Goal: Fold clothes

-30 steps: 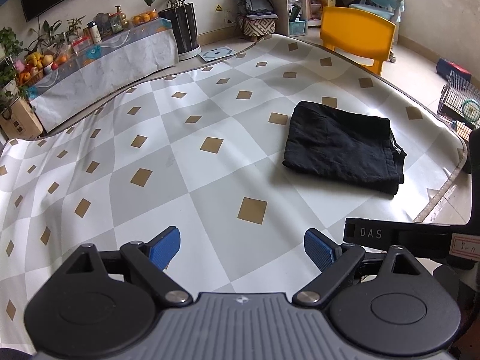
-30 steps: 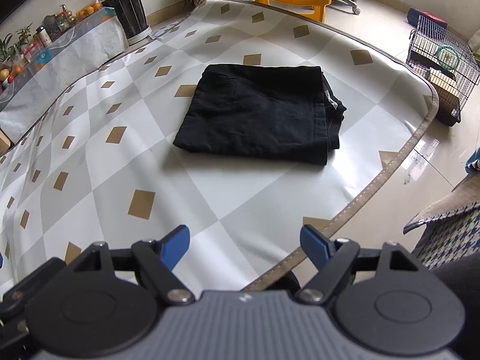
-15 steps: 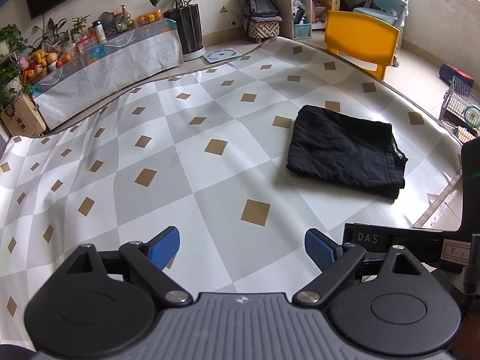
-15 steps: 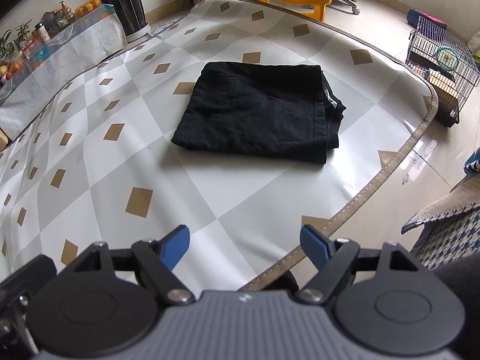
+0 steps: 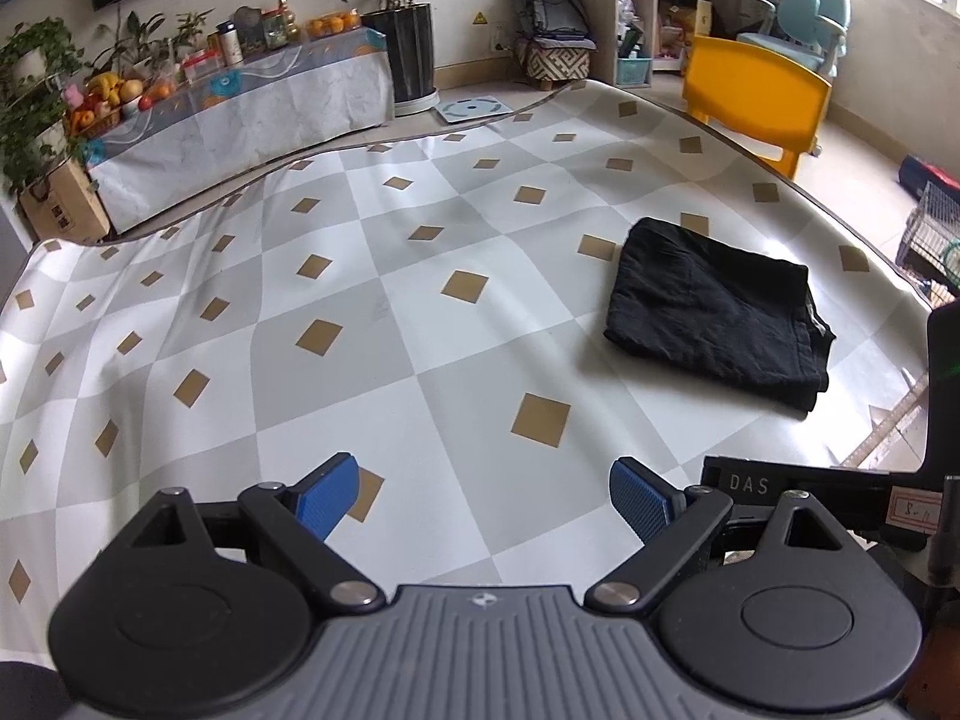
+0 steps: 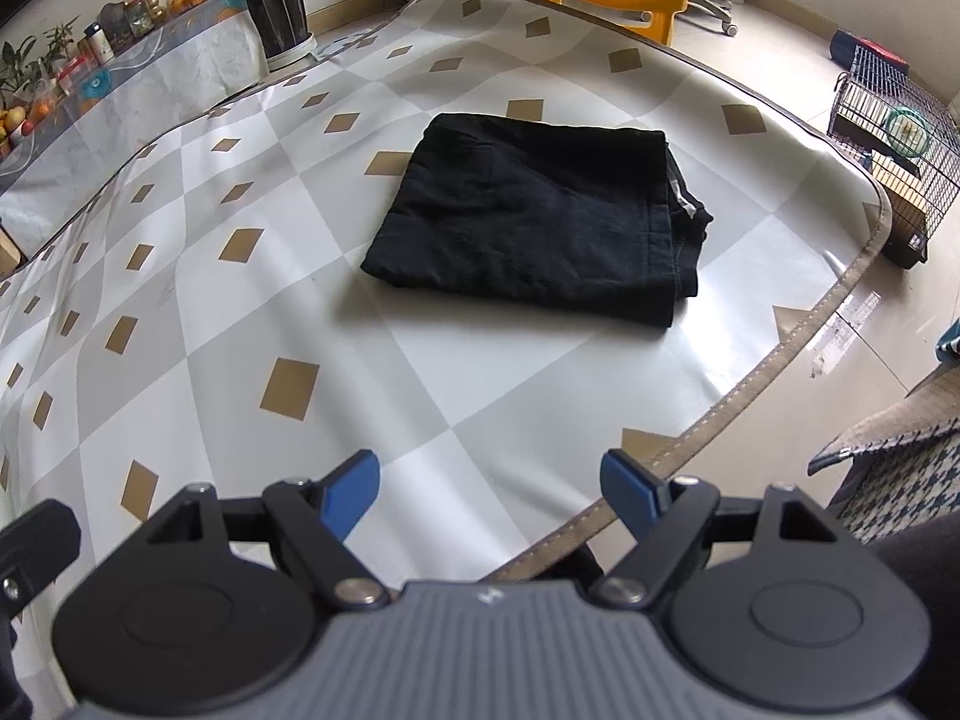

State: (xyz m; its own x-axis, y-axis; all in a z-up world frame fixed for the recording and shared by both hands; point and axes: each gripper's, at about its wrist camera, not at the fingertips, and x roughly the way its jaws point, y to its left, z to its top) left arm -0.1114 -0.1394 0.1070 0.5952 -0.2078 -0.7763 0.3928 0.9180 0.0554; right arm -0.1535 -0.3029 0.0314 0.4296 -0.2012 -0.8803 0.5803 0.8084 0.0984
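Observation:
A black garment (image 5: 717, 312) lies folded into a flat rectangle on the checkered mat (image 5: 420, 324), at the right in the left wrist view. In the right wrist view the garment (image 6: 534, 213) lies straight ahead on the mat (image 6: 252, 324). My left gripper (image 5: 485, 495) is open and empty, held above the mat well short and left of the garment. My right gripper (image 6: 492, 483) is open and empty, above the mat's near edge and short of the garment.
A yellow chair (image 5: 759, 99) stands beyond the mat's far right edge. A covered low table (image 5: 240, 114) with fruit and bottles and a potted plant (image 5: 408, 54) stand at the back. A wire cage (image 6: 894, 138) sits on the floor right of the mat.
Both grippers have drawn back and risen a little from the garment, which looks slightly smaller and farther. The garment has not moved. Both grippers stay open.

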